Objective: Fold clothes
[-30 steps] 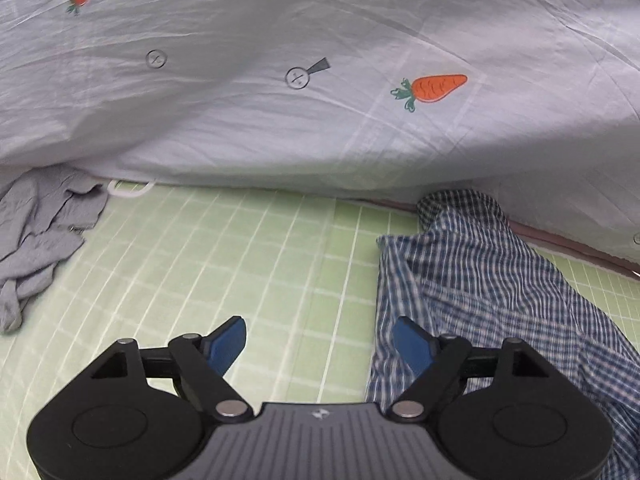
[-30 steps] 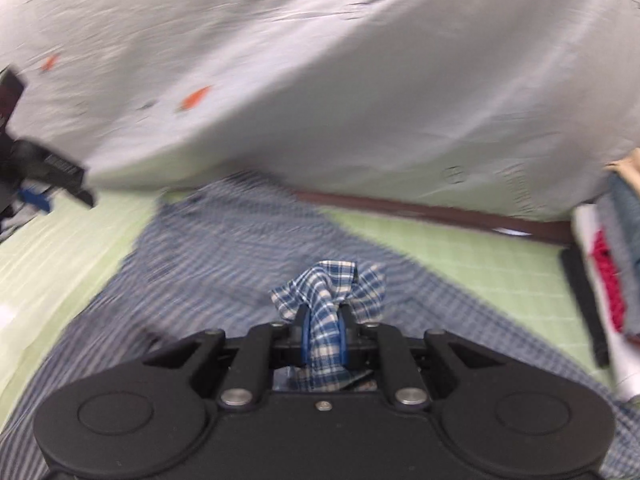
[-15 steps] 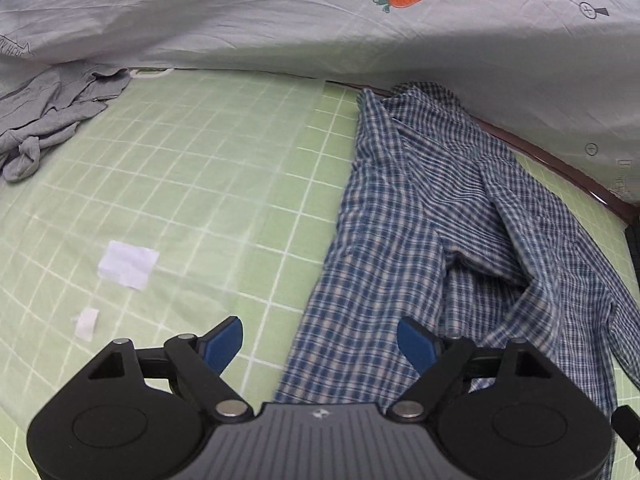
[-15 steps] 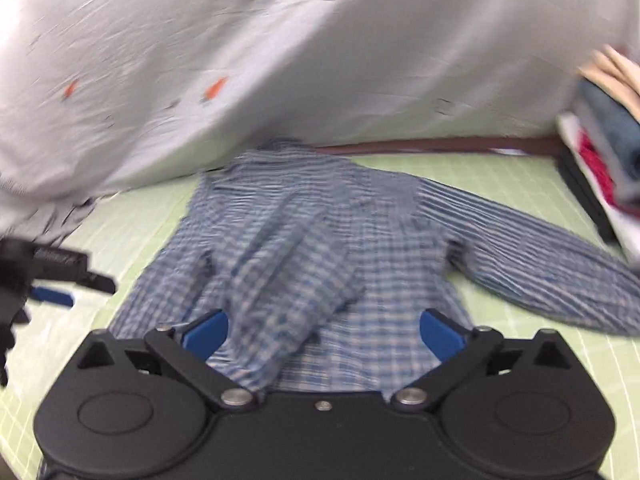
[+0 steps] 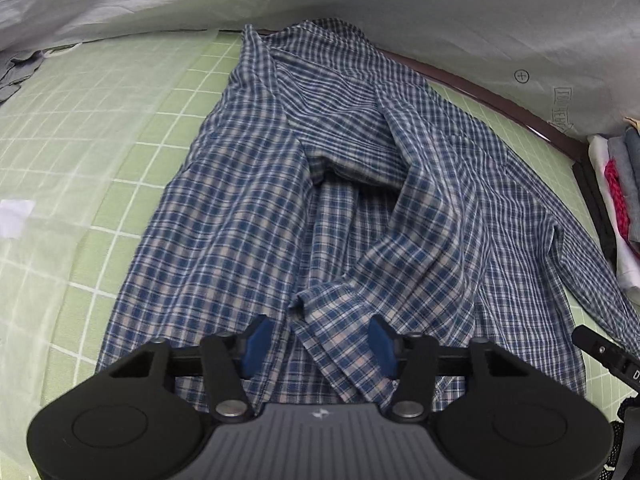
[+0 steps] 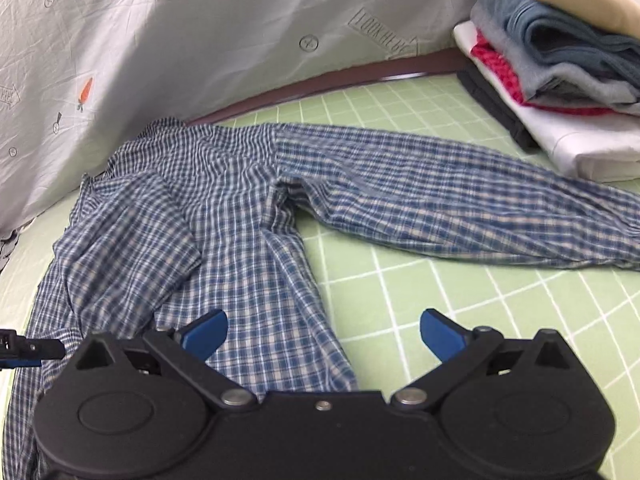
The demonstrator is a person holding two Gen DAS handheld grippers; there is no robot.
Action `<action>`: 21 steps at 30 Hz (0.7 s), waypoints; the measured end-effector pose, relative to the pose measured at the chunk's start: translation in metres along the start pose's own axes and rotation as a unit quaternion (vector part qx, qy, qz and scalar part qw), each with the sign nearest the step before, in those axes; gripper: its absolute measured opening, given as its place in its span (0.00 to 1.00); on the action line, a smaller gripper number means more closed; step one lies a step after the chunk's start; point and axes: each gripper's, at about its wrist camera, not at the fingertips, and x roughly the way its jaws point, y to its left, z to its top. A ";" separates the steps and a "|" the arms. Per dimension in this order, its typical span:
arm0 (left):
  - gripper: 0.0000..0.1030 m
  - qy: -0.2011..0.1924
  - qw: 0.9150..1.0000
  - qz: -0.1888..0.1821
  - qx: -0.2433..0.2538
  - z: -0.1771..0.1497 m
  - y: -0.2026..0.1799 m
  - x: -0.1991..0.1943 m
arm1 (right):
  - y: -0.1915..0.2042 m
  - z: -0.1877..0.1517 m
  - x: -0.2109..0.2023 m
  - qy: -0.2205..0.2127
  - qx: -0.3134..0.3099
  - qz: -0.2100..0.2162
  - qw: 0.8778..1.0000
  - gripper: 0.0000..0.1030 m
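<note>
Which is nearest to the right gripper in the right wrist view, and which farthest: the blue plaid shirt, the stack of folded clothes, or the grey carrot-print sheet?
1. Blue plaid shirt: its hem lies right under the open right gripper, on the left finger's side.
2. Stack of folded clothes: far right, on the green grid mat.
3. Grey carrot-print sheet: hanging behind the mat's back edge.

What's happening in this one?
A person with two handheld grippers is folding a blue plaid shirt spread on a green grid mat. The left gripper is closing around a raised fold of it; the right gripper is open, holding nothing. Folded clothes are stacked nearby.
</note>
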 end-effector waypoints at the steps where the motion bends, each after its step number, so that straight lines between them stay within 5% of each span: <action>1: 0.13 -0.001 1.000 0.008 0.001 0.000 -0.003 0.000 | 0.001 0.000 0.003 0.006 -0.004 0.002 1.000 1.00; 3: 0.02 -0.008 1.000 0.015 0.001 -0.001 -0.006 -0.002 | 0.002 -0.001 0.008 0.017 -0.013 0.007 1.000 1.00; 13: 0.01 -0.066 0.996 -0.004 -0.061 -0.027 0.006 -0.053 | 0.020 -0.018 -0.001 0.026 -0.035 0.007 0.999 1.00; 21: 0.01 -0.074 0.988 -0.025 -0.132 -0.071 0.049 -0.094 | 0.052 -0.047 -0.033 0.035 -0.072 0.004 0.997 1.00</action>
